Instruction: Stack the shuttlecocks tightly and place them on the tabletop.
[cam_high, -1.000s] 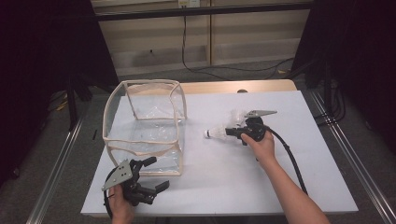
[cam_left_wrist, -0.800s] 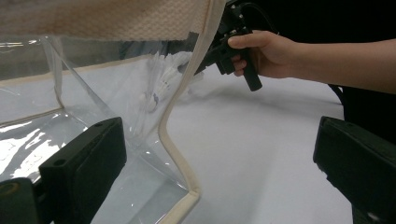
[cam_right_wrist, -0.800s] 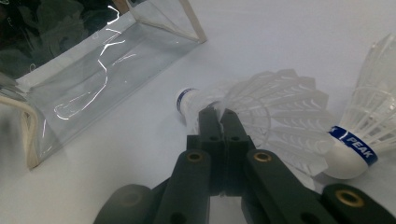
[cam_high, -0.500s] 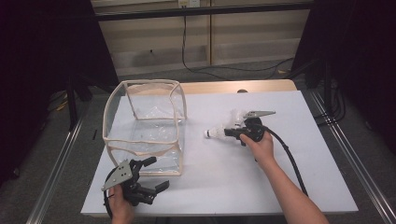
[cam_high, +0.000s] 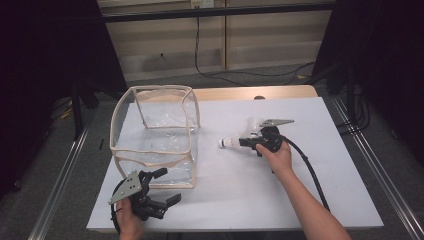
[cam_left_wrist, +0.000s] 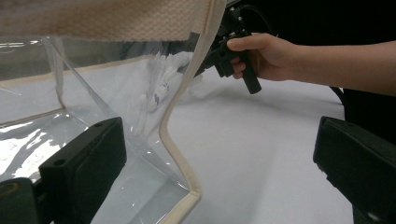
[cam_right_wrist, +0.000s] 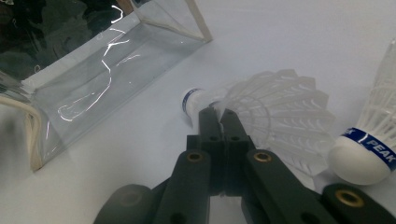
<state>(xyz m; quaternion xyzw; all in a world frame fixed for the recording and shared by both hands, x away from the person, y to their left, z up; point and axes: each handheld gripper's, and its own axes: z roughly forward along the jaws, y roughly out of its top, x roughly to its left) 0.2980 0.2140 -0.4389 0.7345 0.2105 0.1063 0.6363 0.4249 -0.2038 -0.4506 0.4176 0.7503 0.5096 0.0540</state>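
Note:
A white shuttlecock (cam_high: 229, 144) with a blue band lies on its side on the white table cover (cam_high: 240, 190), and my right gripper (cam_high: 242, 143) is shut on its feathers. In the right gripper view the shut gripper (cam_right_wrist: 217, 115) pinches the feather skirt (cam_right_wrist: 275, 112) just behind the cork. A second shuttlecock (cam_right_wrist: 369, 149) lies close beside it. My left gripper (cam_high: 169, 185) stands open at the front left, just before the near corner of a clear bag with beige trim (cam_high: 155, 145). Its jaws are wide apart (cam_left_wrist: 219, 158) around the bag's trimmed corner (cam_left_wrist: 180, 154) without touching it.
The clear bag stands open-topped on the left half of the table. A black cable (cam_high: 310, 170) trails from the right gripper toward the front right. Metal rails (cam_high: 370, 165) run along both sides of the table. The white cover's front right part is bare.

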